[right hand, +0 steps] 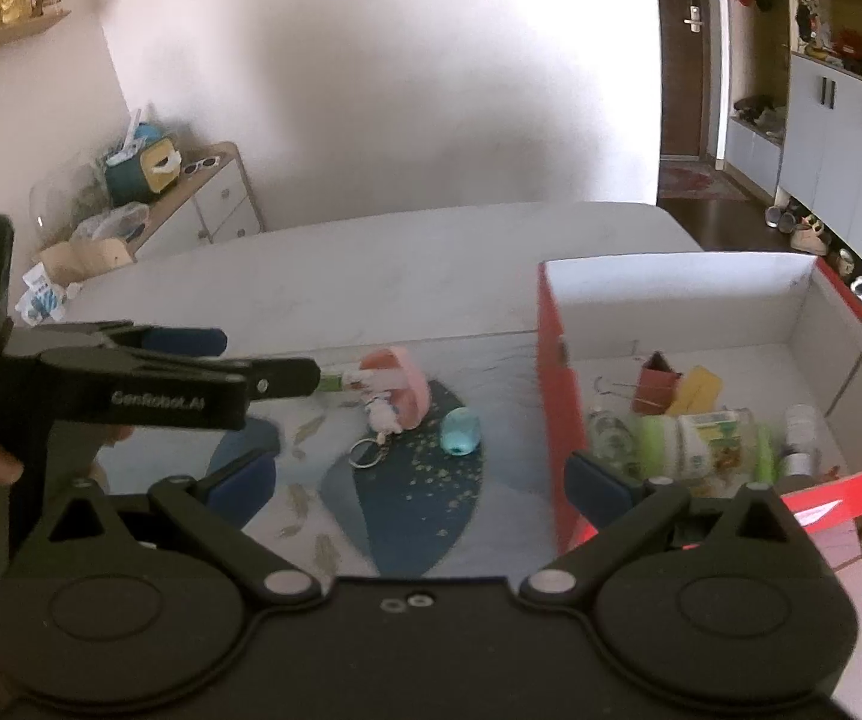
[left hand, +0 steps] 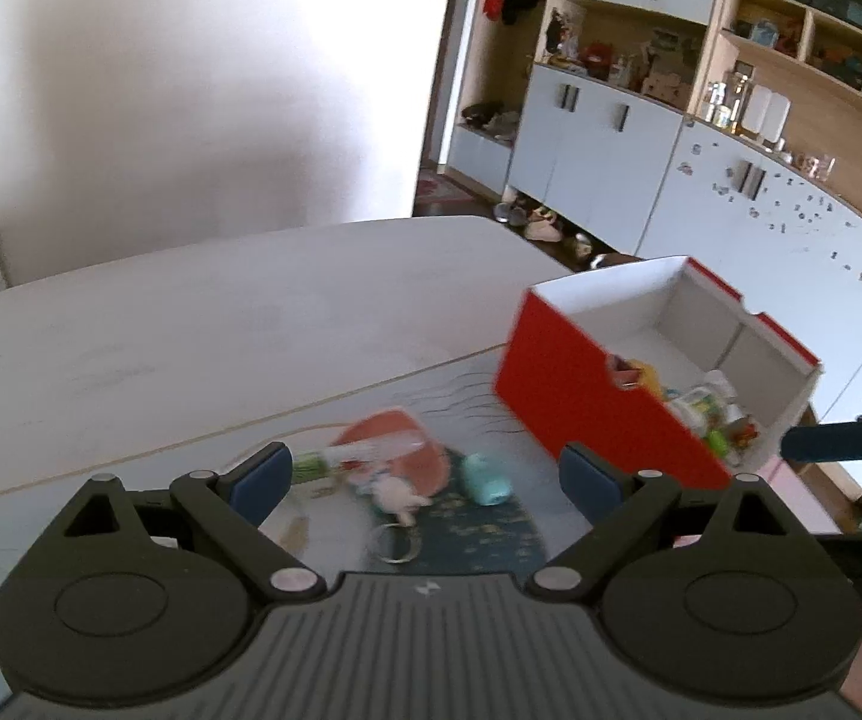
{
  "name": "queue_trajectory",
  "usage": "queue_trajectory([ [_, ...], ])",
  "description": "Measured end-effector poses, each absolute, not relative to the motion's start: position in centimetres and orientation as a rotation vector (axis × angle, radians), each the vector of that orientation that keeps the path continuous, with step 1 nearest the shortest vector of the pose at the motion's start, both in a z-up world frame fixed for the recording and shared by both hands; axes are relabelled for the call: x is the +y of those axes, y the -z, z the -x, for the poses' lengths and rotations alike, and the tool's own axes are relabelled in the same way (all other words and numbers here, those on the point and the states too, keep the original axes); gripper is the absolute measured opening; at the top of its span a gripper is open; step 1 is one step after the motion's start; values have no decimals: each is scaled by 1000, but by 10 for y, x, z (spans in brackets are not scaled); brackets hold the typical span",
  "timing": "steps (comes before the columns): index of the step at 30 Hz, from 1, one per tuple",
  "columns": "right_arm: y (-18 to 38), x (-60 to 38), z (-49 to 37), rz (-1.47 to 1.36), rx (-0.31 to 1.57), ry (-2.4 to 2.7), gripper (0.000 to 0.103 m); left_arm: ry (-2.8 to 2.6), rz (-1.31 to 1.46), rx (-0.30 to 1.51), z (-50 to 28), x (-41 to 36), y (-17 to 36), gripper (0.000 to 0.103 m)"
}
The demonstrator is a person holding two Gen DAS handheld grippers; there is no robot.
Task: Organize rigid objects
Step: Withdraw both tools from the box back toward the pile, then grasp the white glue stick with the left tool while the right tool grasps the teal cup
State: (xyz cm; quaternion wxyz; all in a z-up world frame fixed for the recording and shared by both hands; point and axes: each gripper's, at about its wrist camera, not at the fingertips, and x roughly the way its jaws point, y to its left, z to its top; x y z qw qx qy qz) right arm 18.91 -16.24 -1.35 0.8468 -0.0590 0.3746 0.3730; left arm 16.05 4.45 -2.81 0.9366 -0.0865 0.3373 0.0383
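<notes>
We find the left gripper (left hand: 425, 474) with its fingers (left hand: 260, 477) spread wide apart and holding nothing, hovering above a patterned mat (left hand: 473, 531) on the white table (left hand: 191, 312). The right gripper (right hand: 422, 483) likewise has its fingers (right hand: 245, 480) apart and grips nothing.

On the mat, between the left gripper's fingers in its own view, we note a pink case (left hand: 398, 450) with a clear, green-ended tube (left hand: 359, 453) lying across it. Touching the case's near edge is a small white plush keychain (left hand: 398, 495) with a metal ring (left hand: 395, 543). Just right of these lies a teal capsule-shaped object (left hand: 485, 477), apart from the case.

A red box (right hand: 557, 396) with a white interior stands on the right end of the mat, open at the top. Inside it we record a brown binder clip (right hand: 659, 384), a yellow item (right hand: 698, 390), a green-labelled bottle (right hand: 707, 438) lying on its side, a clear bottle (right hand: 611, 435) and a small white bottle (right hand: 803, 426).

In the right wrist view, the left gripper reaches in from the left, its fingertip near the green end of the tube; contact cannot be determined.
</notes>
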Motion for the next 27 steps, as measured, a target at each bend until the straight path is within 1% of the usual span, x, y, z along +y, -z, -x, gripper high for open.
queue_trajectory([
  [6, 23, -135, -184, 175, 781, -769, 103, -84, 158, 695, -162, 78, 43, 96],
  [13, 37, -118, -198, 179, 794, -682, 103, -38, 139, 707, -174, 109, 59, 96],
  [22, 57, -96, -215, 225, 824, -681, 102, 8, 88, 746, -196, 125, 91, 96],
  [27, 68, -86, -220, 252, 839, -669, 99, 49, 57, 769, -208, 131, 106, 96],
])
